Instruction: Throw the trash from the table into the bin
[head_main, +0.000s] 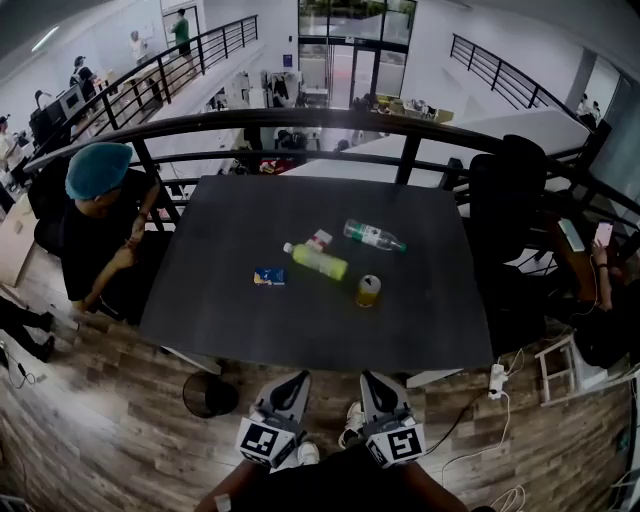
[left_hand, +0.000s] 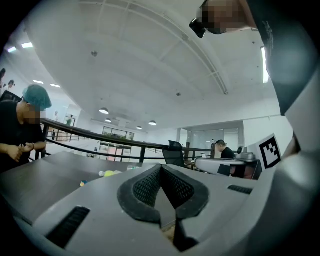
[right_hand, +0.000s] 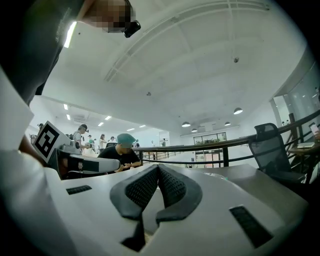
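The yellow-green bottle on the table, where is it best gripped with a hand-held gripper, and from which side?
Grip the yellow-green bottle at mid-body, jaws across its width, probably coming down from above. It lies on its side on the table, roughly crosswise to you, and the can stands close by its right end.

We are seeing 5 pieces of trash sitting on the dark table (head_main: 220, 305): a yellow-green bottle (head_main: 320, 261) and a clear bottle (head_main: 374, 236) lying on their sides, a red-and-white carton (head_main: 319, 240) between them, a flat blue packet (head_main: 269, 277), and an upright yellow can (head_main: 368, 291). A black bin (head_main: 210, 394) is standing on the floor by the near-left corner.
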